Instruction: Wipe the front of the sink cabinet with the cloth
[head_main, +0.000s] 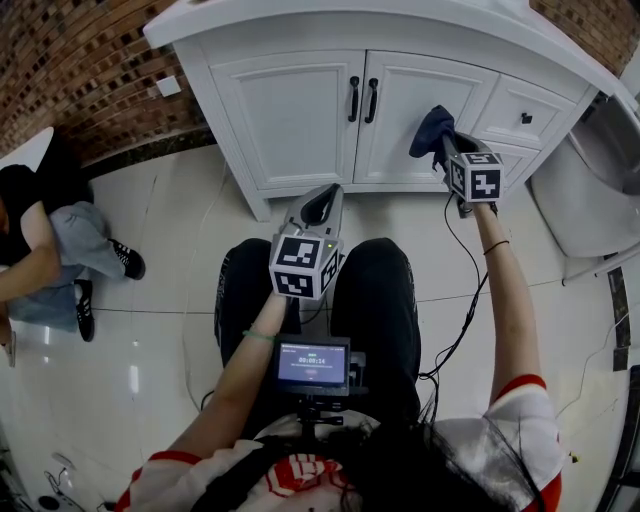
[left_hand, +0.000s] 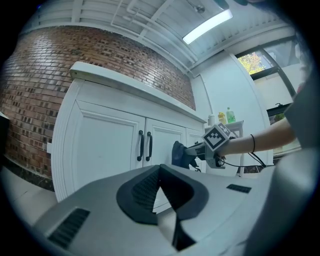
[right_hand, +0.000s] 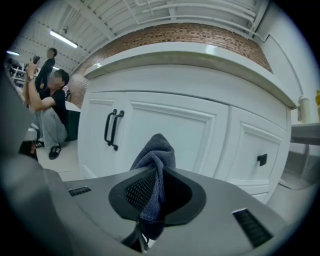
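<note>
Pinching one cloth (right_hand: 156, 160), right tool (head_main: 445, 152) (left tool (head_main: 322, 205) closed, empty).

Brick wall (head_main: 80, 70) meets glossy white tiled floor (head_main: 170, 330).

A bunched dark-blue cloth (head_main: 431, 128), clamped in the right gripper (head_main: 443, 150), sits at the right door's outer edge on the white sink cabinet (head_main: 290, 120). Both black-handled doors are closed.
</note>
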